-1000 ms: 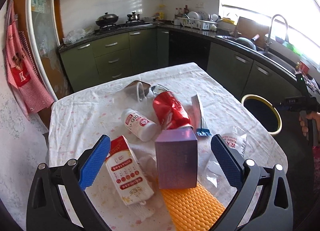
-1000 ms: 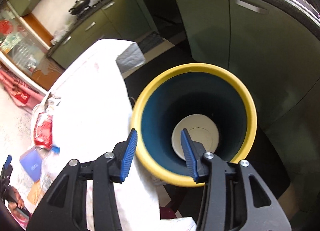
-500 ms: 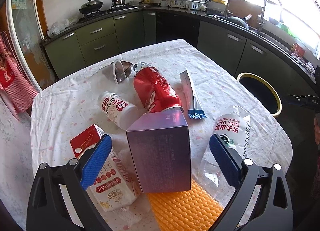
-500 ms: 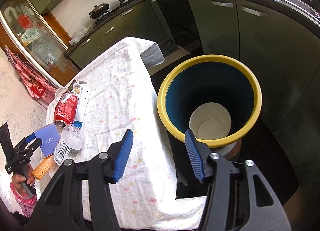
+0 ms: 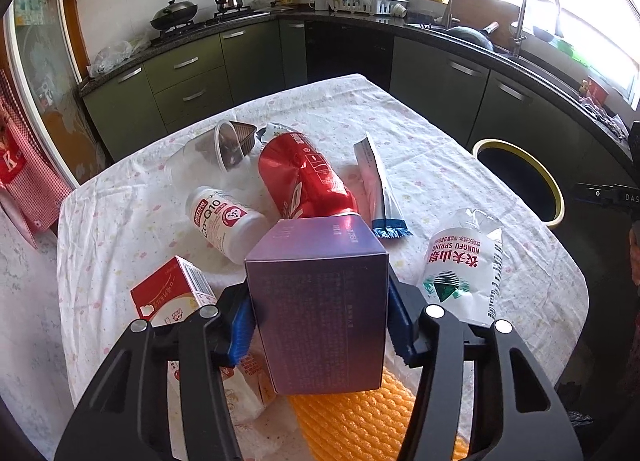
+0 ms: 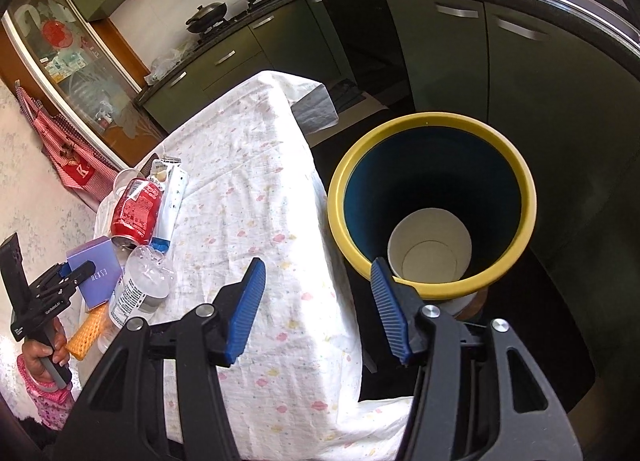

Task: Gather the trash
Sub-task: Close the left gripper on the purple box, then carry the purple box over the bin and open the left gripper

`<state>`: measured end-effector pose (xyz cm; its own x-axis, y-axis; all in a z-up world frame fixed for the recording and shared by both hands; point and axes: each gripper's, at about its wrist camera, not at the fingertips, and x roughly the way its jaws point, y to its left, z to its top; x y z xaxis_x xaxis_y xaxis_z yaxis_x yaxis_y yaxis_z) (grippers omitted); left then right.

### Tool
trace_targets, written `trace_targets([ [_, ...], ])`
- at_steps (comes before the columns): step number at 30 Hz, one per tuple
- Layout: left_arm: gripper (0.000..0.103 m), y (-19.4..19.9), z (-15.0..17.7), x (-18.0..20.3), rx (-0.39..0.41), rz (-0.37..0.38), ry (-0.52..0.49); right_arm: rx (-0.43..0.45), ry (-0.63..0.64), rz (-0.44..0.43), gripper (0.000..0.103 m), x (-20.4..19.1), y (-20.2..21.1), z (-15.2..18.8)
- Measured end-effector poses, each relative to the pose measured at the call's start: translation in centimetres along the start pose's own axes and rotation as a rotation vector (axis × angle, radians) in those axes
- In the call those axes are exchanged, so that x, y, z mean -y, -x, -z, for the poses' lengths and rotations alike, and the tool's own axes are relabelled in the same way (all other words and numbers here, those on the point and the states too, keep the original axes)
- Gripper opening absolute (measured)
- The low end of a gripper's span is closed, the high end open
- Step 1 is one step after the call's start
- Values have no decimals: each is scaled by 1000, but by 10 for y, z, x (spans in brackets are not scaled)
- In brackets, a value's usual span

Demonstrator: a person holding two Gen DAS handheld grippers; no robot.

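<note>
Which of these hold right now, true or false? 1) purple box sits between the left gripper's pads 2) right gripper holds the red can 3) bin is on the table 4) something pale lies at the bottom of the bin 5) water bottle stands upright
1) True. The purple box sits between the closing pads of the left gripper.
2) False. The right gripper is empty; the red can lies on the table.
3) False. The bin stands beside the table, lower than its top.
4) True. A white cup lies inside.
5) False. The water bottle lies crumpled on its side.
</note>
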<state>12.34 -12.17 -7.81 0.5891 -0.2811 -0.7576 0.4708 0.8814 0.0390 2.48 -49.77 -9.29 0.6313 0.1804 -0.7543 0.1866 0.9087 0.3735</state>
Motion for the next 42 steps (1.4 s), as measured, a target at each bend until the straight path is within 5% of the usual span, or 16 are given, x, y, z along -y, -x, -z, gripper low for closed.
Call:
trace_targets([
  [8,54,41,-21,10,74,3,-38,18,16,15,52,-2,3,0],
  [16,54,51,-80,82,83,192,-208,76,17,60,52,9,21,4],
  [25,54,-28,-133,221,-69,379,-412,135,-67,112,55,58,46,14],
  [30,54,-94,-146,281,-187,388,-472,133,-120,125,55,87,48,22],
  [37,55,-162,-149,322,-293,357,-477,130,-152,142,56,107,49,25],
  [42,69,-153,-151,318,-260,345,-476,132,-141,142,57,105,47,24],
])
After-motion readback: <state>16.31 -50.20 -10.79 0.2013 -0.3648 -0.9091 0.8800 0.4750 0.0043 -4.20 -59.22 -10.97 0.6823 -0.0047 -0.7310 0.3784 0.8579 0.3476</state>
